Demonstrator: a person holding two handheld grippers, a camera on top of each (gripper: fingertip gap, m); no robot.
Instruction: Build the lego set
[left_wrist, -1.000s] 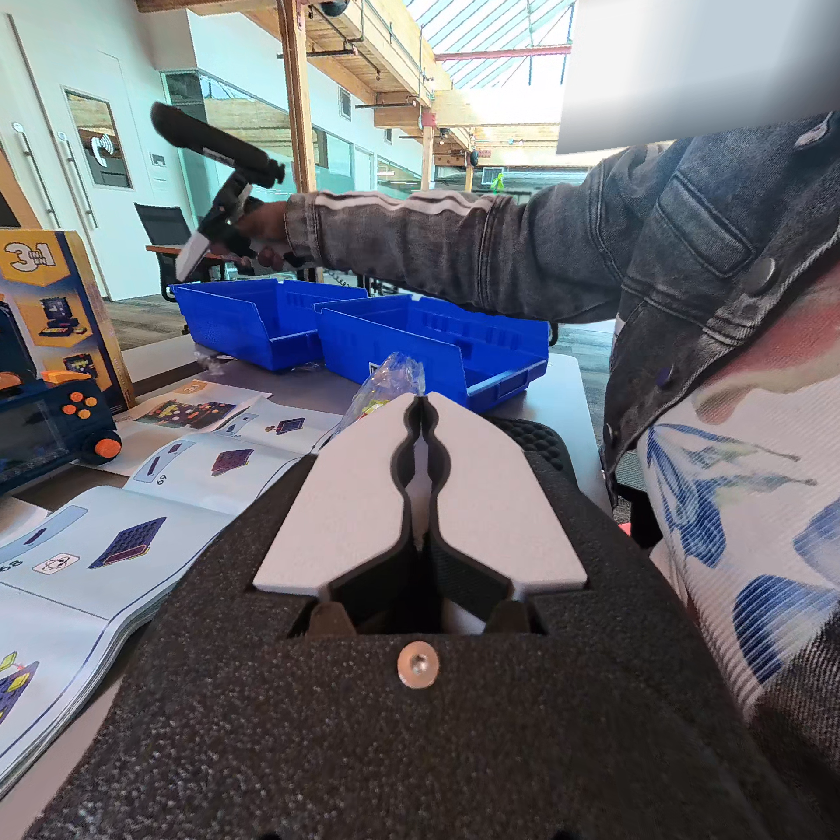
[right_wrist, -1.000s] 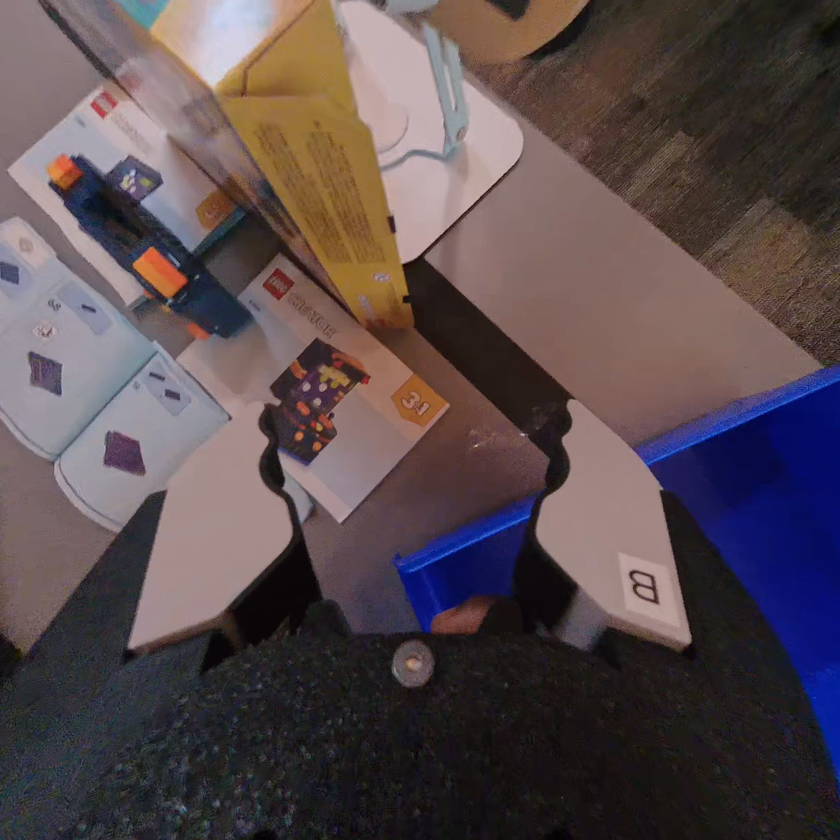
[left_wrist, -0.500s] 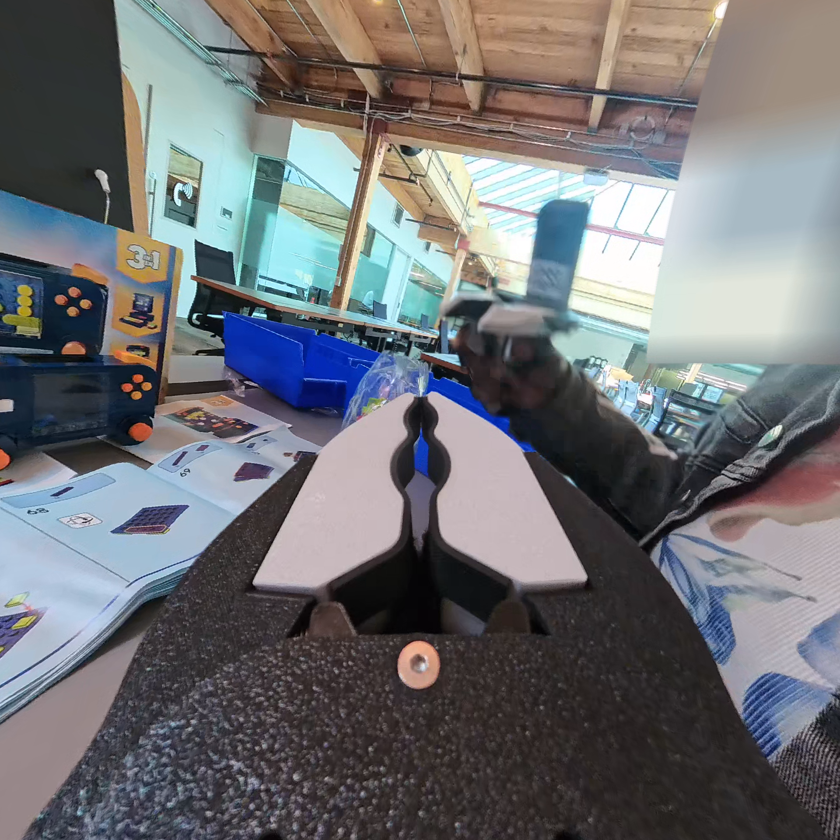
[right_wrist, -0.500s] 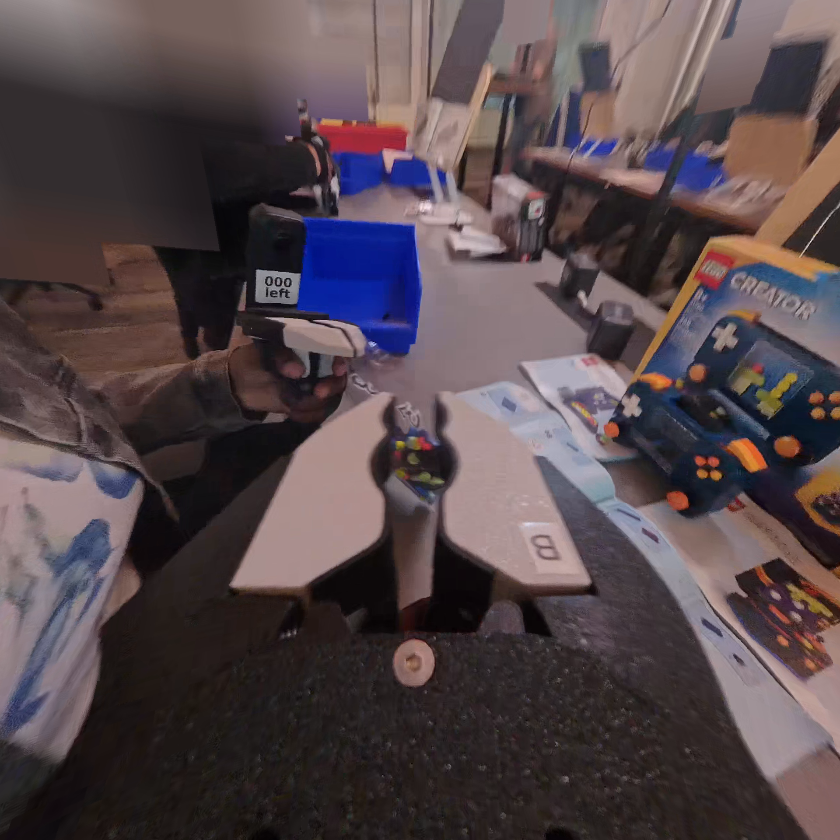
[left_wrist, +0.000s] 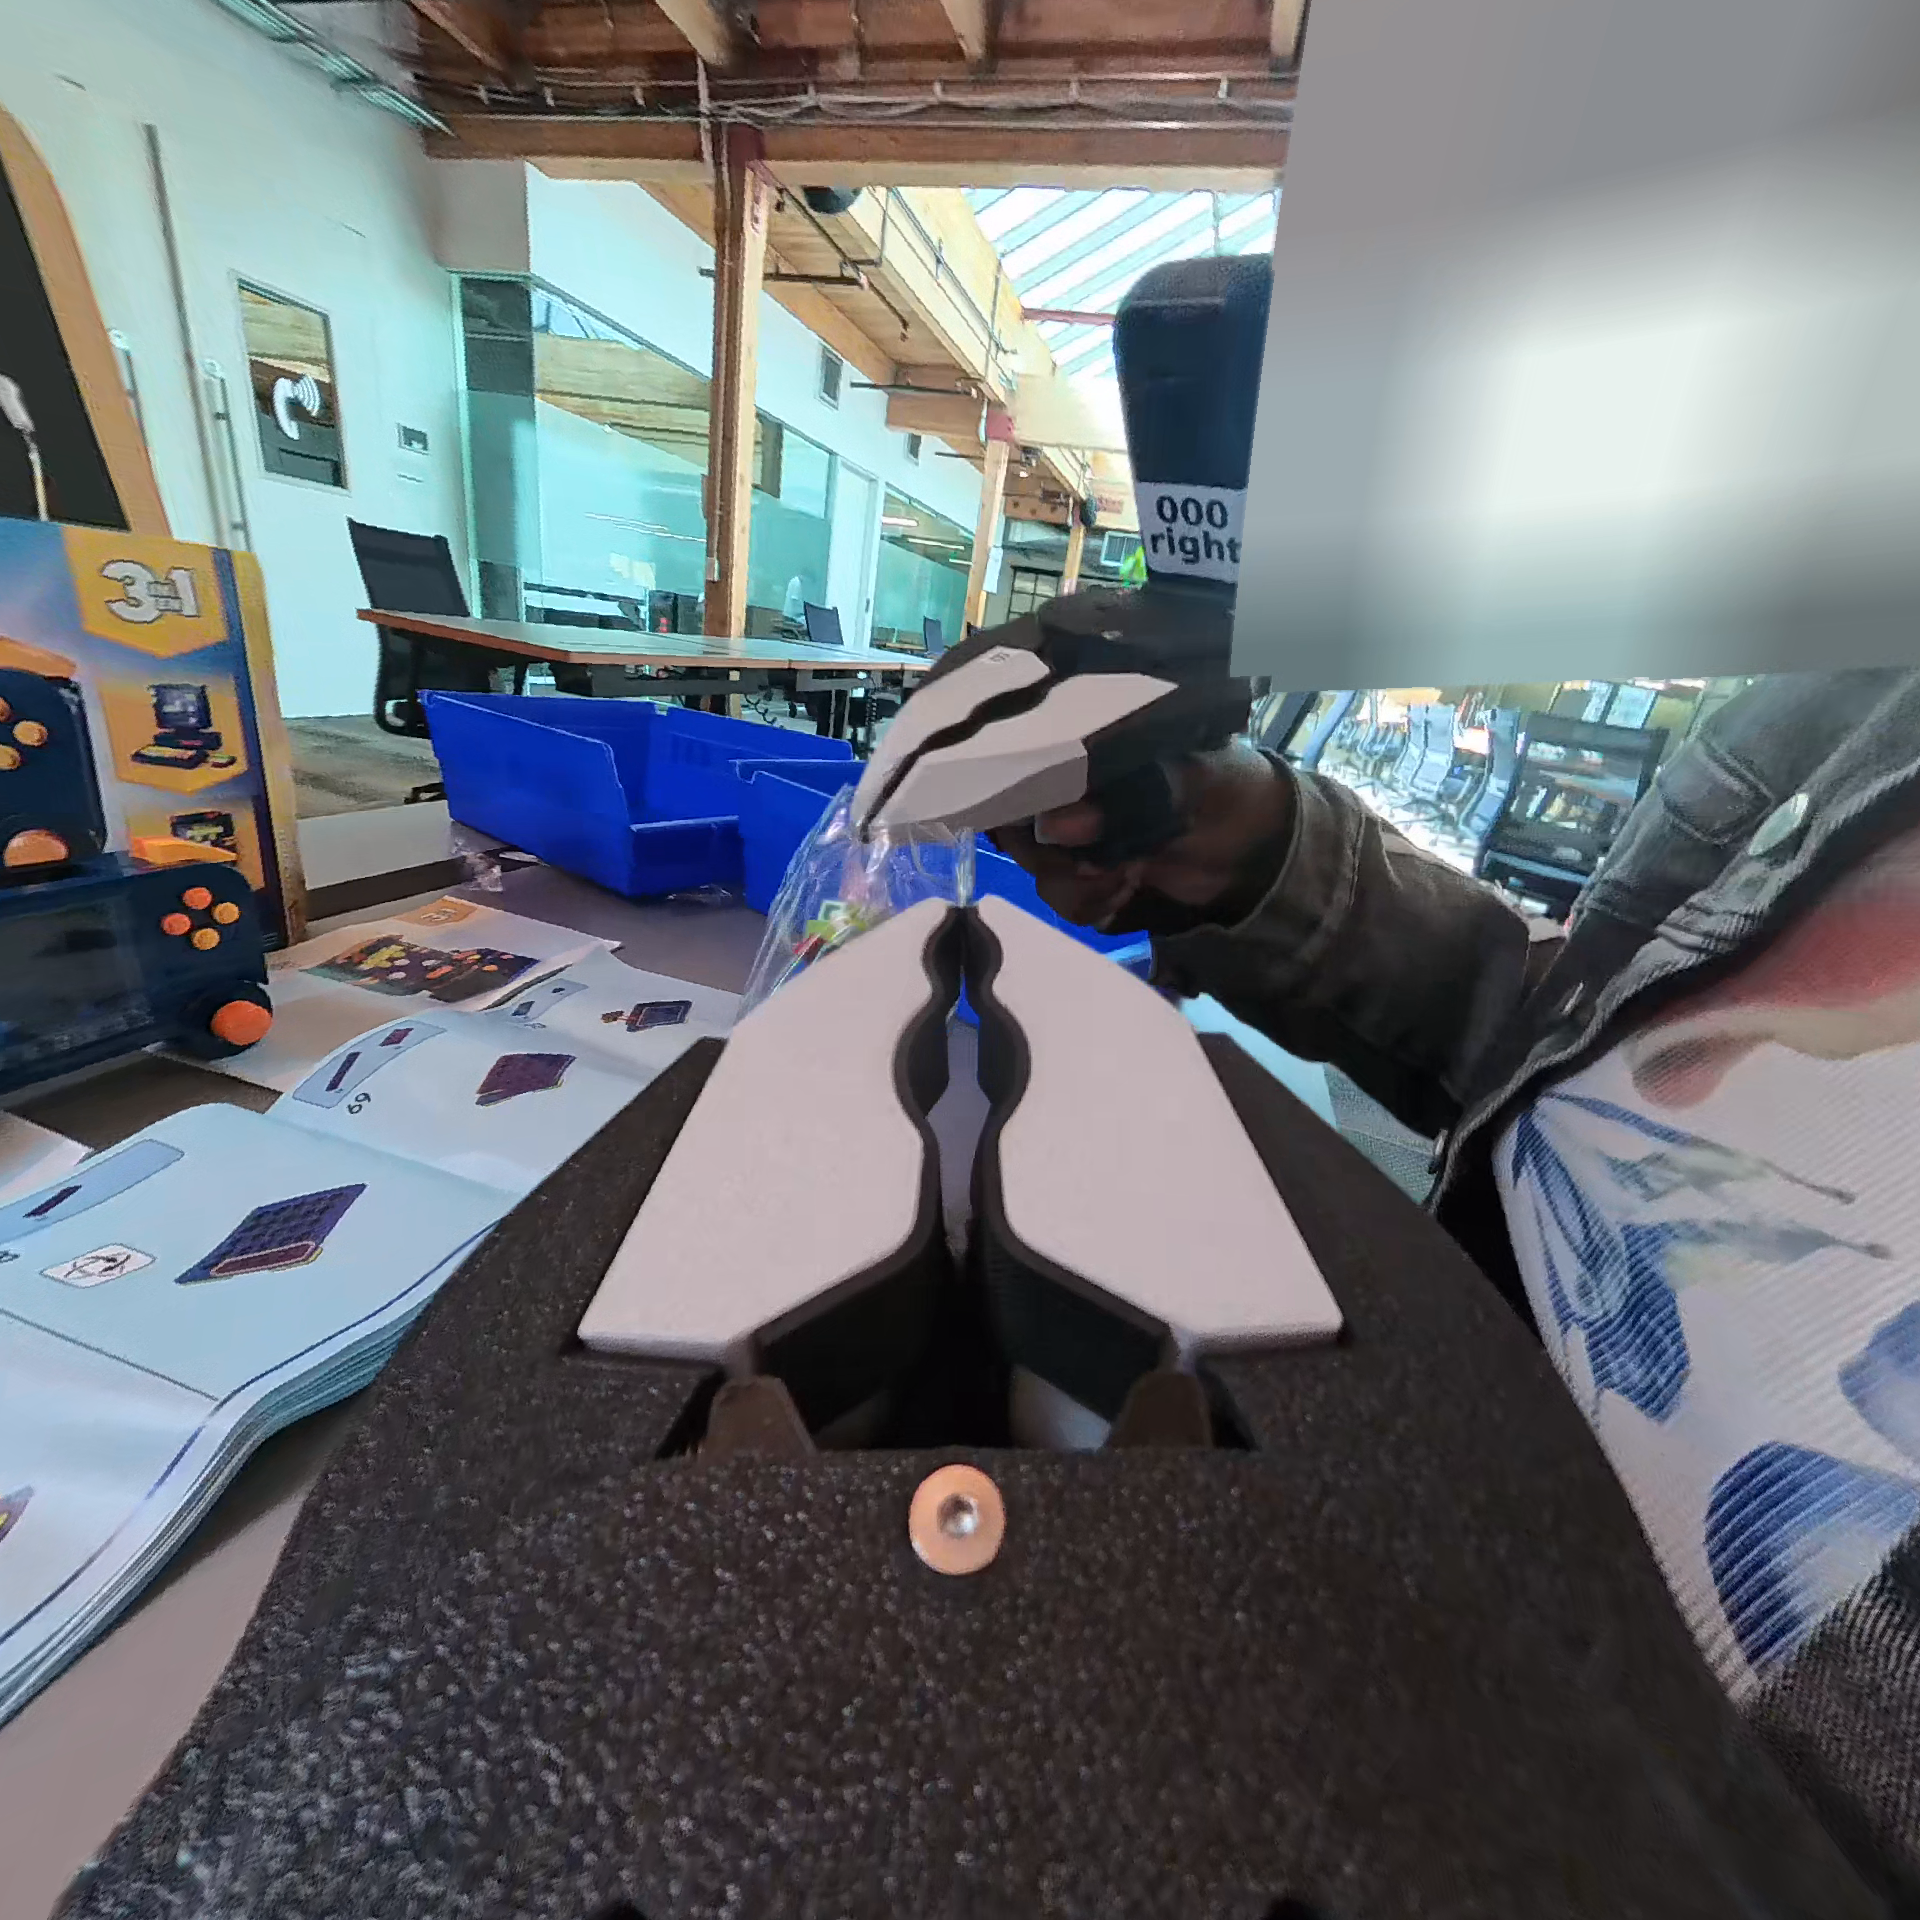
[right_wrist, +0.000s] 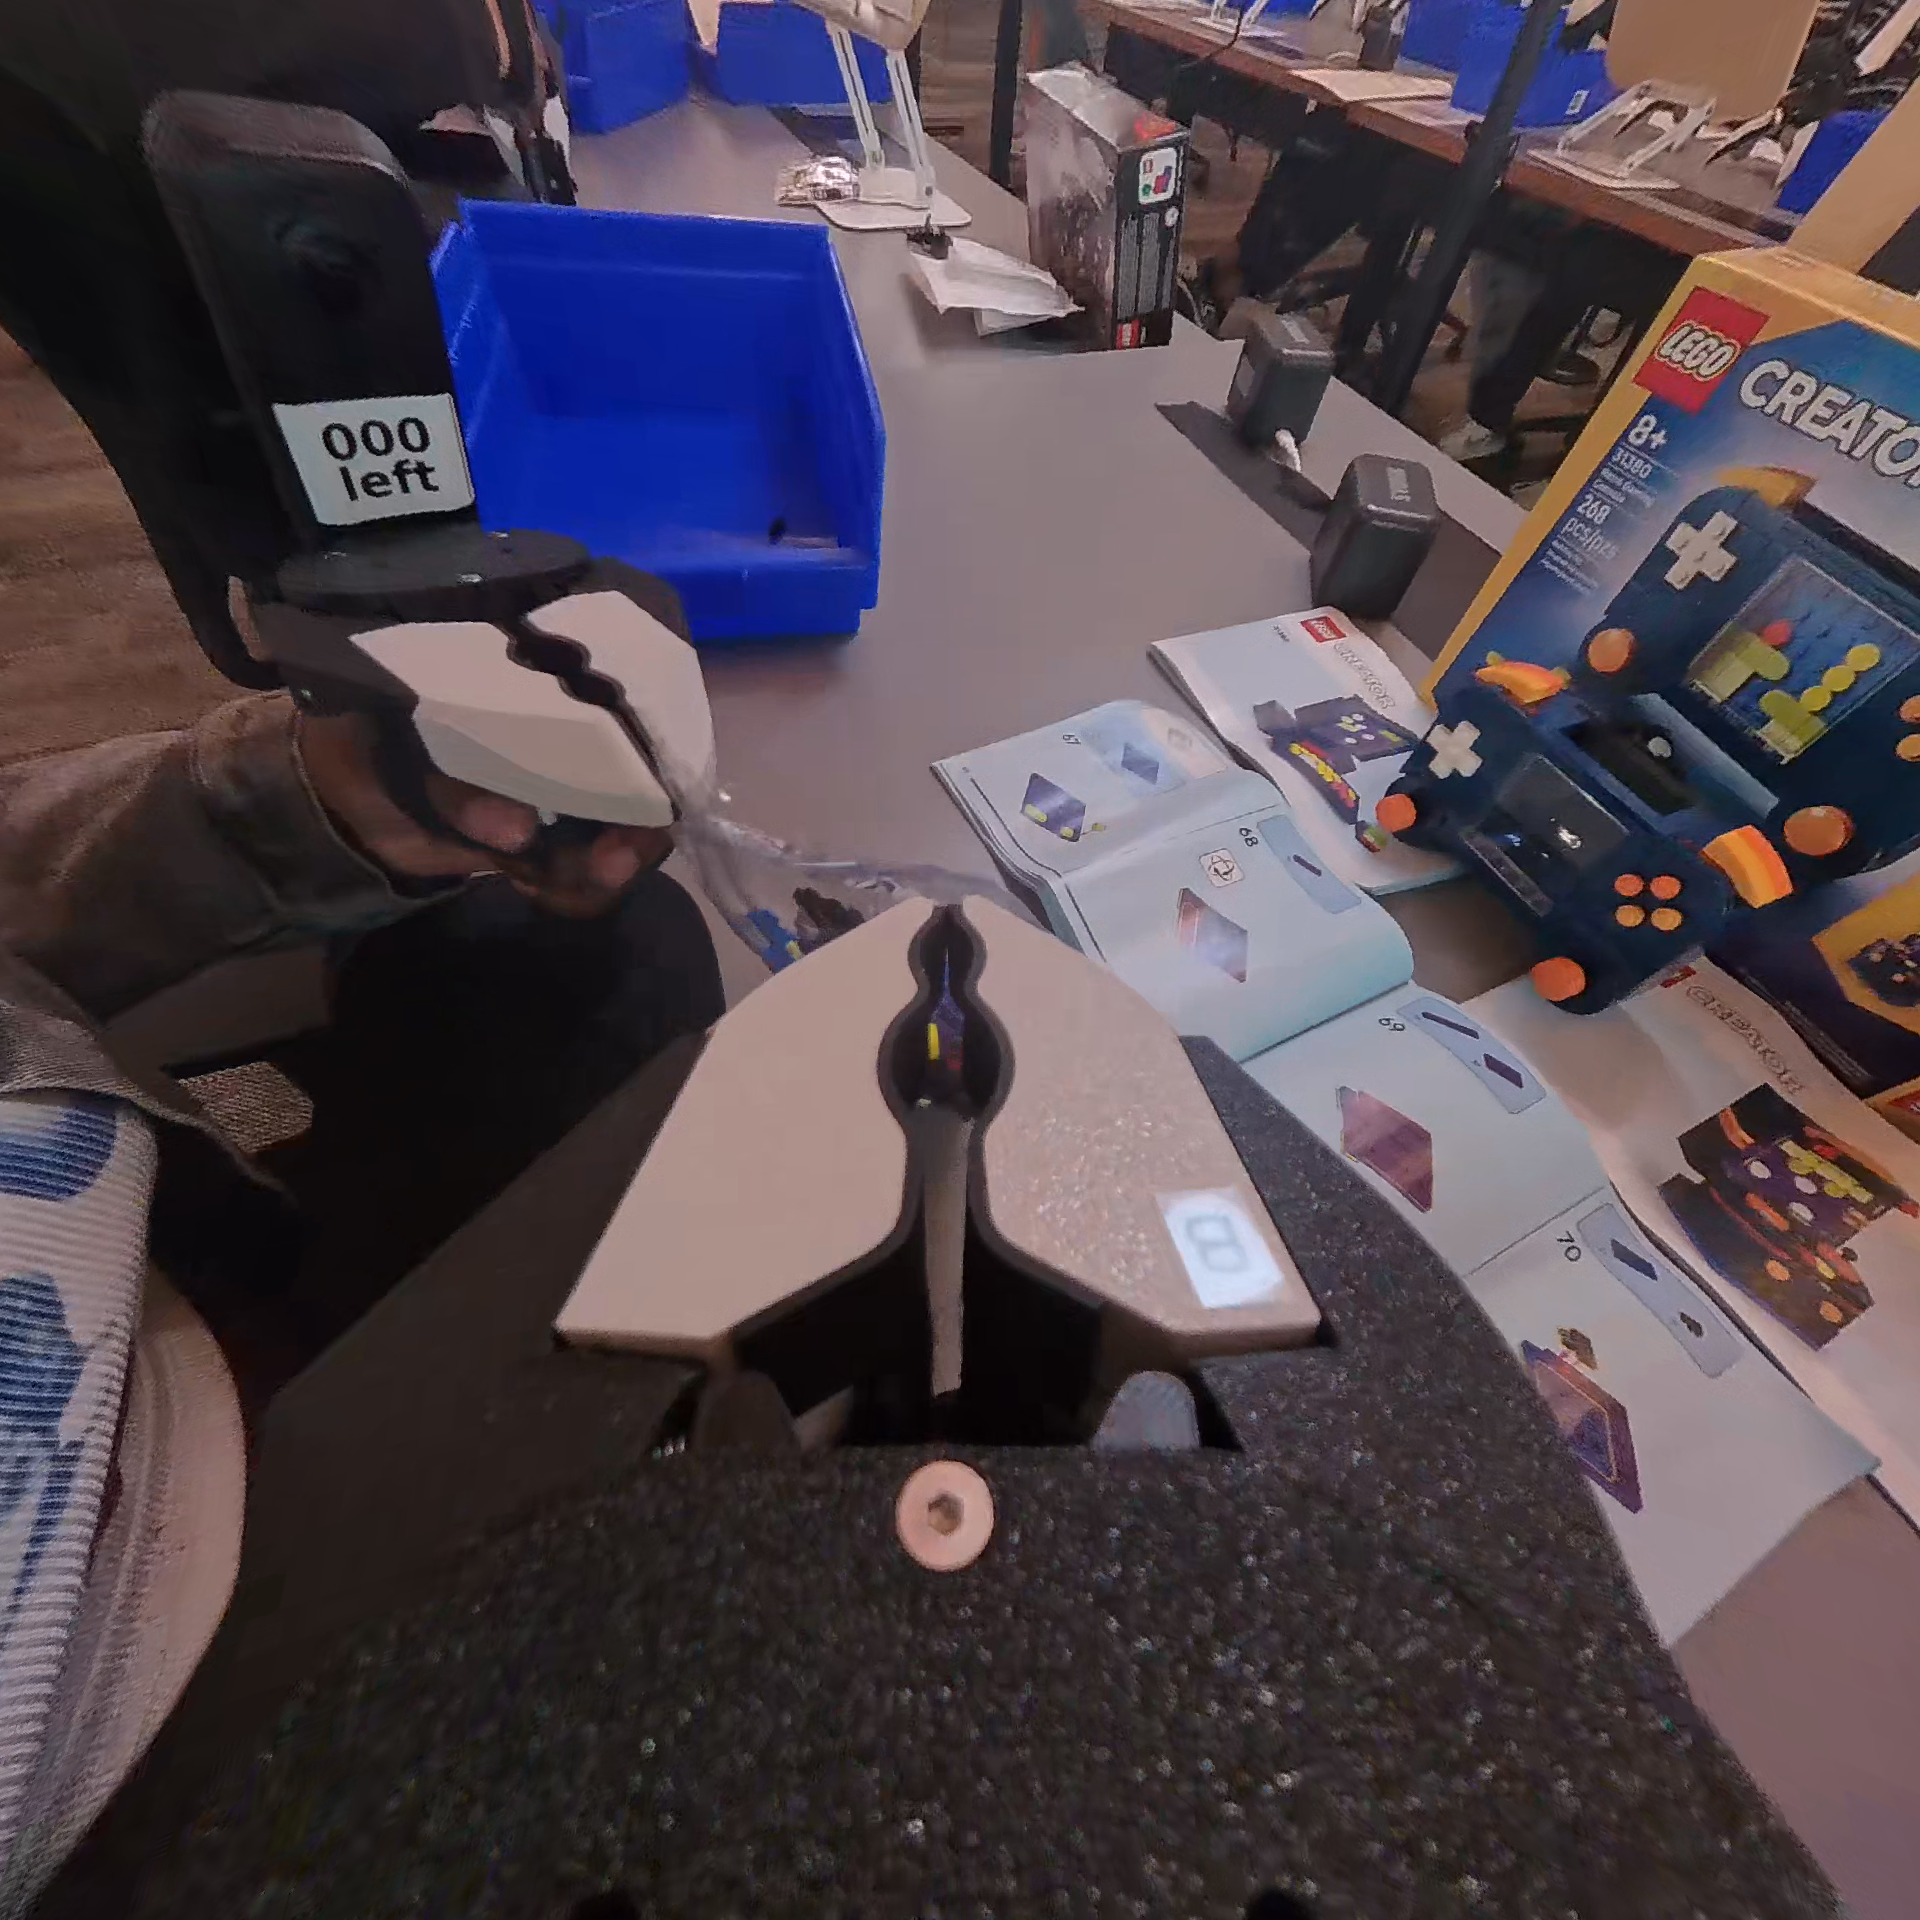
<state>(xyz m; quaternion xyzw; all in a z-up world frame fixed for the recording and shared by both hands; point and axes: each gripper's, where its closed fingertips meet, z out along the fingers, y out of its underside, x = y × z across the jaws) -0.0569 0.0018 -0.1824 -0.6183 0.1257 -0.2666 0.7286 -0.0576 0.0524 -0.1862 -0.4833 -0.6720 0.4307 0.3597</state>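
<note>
Between my two grippers now hangs the clear bag of lego pieces (left_wrist: 868, 894), and that's the big change: a second ago my right gripper (left_wrist: 868, 816) was spread wide, way over by the blue bins (left_wrist: 582, 790), and only the left gripper (left_wrist: 961, 914) had the bag. Now both are clamped on it, left tips pinched on one edge, right tips closed on the top, with plastic stretched between them above the table edge. Looks to me like I'm set up to tear it open, so the build itself is barely started on this bag. Past the bag, away from me, sit the open instruction booklets (right_wrist: 1195, 862), then the dark-blue console model (right_wrist: 1621, 821) and the set's box (right_wrist: 1766, 416) behind it. Worry: pieces flying when it rips.
</note>
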